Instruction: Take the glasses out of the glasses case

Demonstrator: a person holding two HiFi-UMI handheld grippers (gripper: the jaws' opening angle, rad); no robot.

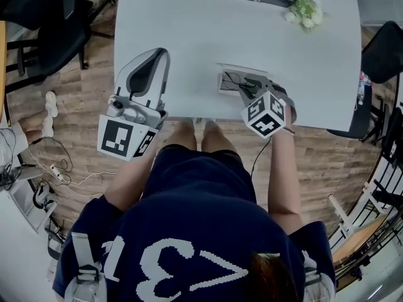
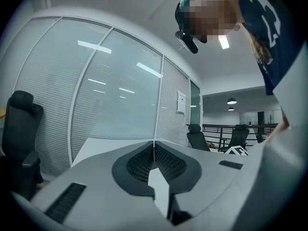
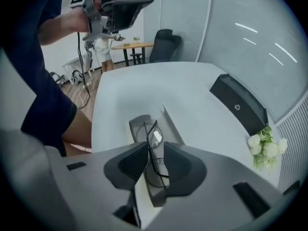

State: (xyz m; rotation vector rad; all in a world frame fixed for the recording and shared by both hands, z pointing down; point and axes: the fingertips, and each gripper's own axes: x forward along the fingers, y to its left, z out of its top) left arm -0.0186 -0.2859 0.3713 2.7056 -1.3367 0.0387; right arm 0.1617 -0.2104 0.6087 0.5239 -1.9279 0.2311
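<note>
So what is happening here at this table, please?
A person holds a gripper in each hand at a white table. The right gripper has its jaws closed on the thin frame of the glasses, right over the open glasses case near the table's front edge. The left gripper is held up at the side, jaws together and empty.
</note>
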